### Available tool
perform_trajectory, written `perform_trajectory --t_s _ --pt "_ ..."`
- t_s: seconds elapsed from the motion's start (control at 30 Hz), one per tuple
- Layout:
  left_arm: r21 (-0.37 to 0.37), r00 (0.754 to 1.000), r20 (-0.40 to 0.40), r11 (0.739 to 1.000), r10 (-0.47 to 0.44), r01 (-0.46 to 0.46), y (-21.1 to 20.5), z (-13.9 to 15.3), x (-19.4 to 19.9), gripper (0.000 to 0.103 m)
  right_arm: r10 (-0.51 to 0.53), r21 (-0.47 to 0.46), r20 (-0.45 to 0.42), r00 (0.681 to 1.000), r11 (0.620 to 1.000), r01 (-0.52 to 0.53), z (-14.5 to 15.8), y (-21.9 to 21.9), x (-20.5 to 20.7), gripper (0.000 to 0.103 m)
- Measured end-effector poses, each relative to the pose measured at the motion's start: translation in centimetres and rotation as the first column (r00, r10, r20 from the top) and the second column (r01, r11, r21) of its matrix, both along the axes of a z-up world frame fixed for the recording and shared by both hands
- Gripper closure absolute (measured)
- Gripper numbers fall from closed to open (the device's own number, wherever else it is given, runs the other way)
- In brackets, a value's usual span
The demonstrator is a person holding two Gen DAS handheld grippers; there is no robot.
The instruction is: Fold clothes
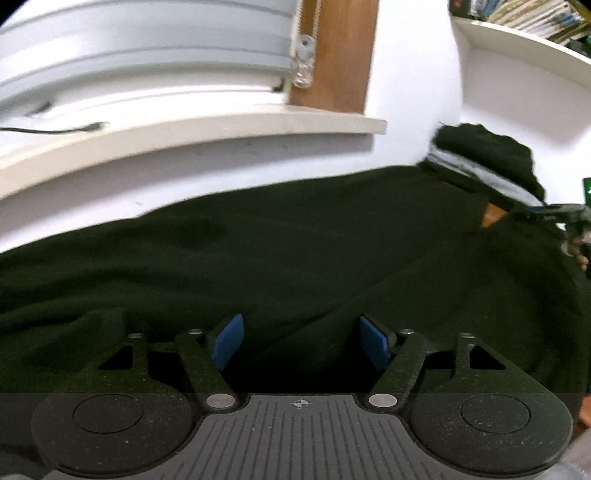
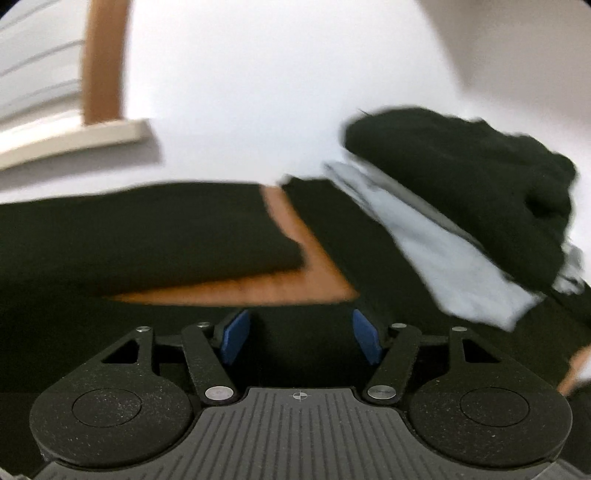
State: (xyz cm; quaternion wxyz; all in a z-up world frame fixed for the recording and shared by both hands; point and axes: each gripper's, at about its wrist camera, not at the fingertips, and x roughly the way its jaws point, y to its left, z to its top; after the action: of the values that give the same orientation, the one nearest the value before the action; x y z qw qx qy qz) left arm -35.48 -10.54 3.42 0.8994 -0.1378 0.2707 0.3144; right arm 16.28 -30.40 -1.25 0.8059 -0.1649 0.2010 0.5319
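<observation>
Both claws, left [image 1: 301, 341] and right [image 2: 301, 336], were held apart, angled down over the garment [image 1: 258, 251]; bare tabletop [image 2: 314, 258] was shown only in the right view.

White window sill [image 1: 221, 129] ran along white wall [image 1: 410, 74], thin black cable [image 1: 55, 129] lay on it. Blind slats [image 1: 147, 48] hung above, wooden frame post [image 1: 336, 55] beside them. Books [image 1: 532, 16] stood on white shelf [image 1: 517, 40] upper right. Orange-brown wooden tabletop [image 2: 258, 284] showed.

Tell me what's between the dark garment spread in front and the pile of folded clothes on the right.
In the right wrist view, a bare wedge of wooden tabletop separates the dark garment from the pile.
</observation>
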Motion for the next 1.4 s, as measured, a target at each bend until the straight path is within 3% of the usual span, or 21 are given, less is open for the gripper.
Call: perform_trajectory --t_s 0.17,0.33,0.37,0.43,0.53,0.63,0.87,0.93,1.03,1.2,1.3,1.33,1.4 --pt "0.071 0.999 -0.025 0.997 0.044 -0.043 -3.7 1.3 -1.6 0.028 0.186 0.014 -0.017 0.982 0.983 -0.186 1.0 2.5 -5.1 0.04" --pt "0.097 0.999 -0.028 0.994 0.046 -0.044 -8.7 2.0 -2.4 0.034 0.378 0.004 -0.069 0.923 0.925 -0.379 1.3 4.4 -11.7 0.04" --pt "0.098 0.999 -0.027 0.994 0.044 -0.041 -9.7 2.0 -2.6 0.041 0.417 -0.007 -0.07 0.906 0.908 -0.418 1.3 4.6 -13.2 0.04" --pt "0.09 0.999 -0.022 0.995 0.031 -0.029 -11.6 1.8 -2.7 0.064 0.492 -0.032 -0.068 0.868 0.868 -0.495 1.3 4.8 -16.3 0.04" --pt "0.082 1.0 -0.013 0.996 -0.02 0.021 -14.4 1.5 -2.6 0.077 0.576 -0.067 -0.058 0.815 0.813 -0.579 1.3 5.1 -20.0 0.04" --pt "0.074 0.998 -0.007 0.995 -0.06 0.06 -16.7 1.4 -2.4 0.078 0.614 -0.12 -0.019 0.789 0.782 -0.611 1.3 5.4 -22.5 0.04" --pt "0.062 0.99 -0.043 0.989 -0.131 0.134 -20.1 0.3 -0.2 0.078 0.603 -0.161 0.036 0.797 0.79 -0.591 1.1 7.2 -23.0 0.037" --pt "0.065 0.989 -0.062 0.988 -0.137 0.141 -20.7 -0.3 0.5 0.073 0.598 -0.154 0.051 0.8 0.796 -0.585 1.1 7.1 -23.0 0.037" --pt "0.071 0.988 -0.081 0.988 -0.134 0.14 -21.5 -1.0 1.4 0.053 0.624 -0.158 0.058 0.779 0.777 -0.61 0.9 7.2 -23.8 0.037" --pt "0.118 0.986 -0.122 0.985 -0.111 0.125 -21.7 -1.6 3.3 0.052 0.652 -0.16 0.06 0.756 0.753 -0.638 0.7 7.6 -24.8 0.037" --pt "0.175 0.984 -0.154 0.978 -0.089 0.116 -22.1 -1.8 4.0 0.069 0.649 -0.143 0.025 0.76 0.755 -0.64 0.6 8.0 -24.4 0.036" --pt "0.187 0.983 -0.157 0.975 -0.093 0.122 -22.3 -1.9 4.1 0.084 0.648 -0.137 0.013 0.762 0.756 -0.64 0.5 8.1 -24.2 0.035" --pt "0.179 0.984 -0.142 0.975 -0.108 0.133 -22.5 -1.8 3.9 0.101 0.645 -0.126 -0.012 0.764 0.757 -0.641 0.5 8.2 -23.7 0.034"
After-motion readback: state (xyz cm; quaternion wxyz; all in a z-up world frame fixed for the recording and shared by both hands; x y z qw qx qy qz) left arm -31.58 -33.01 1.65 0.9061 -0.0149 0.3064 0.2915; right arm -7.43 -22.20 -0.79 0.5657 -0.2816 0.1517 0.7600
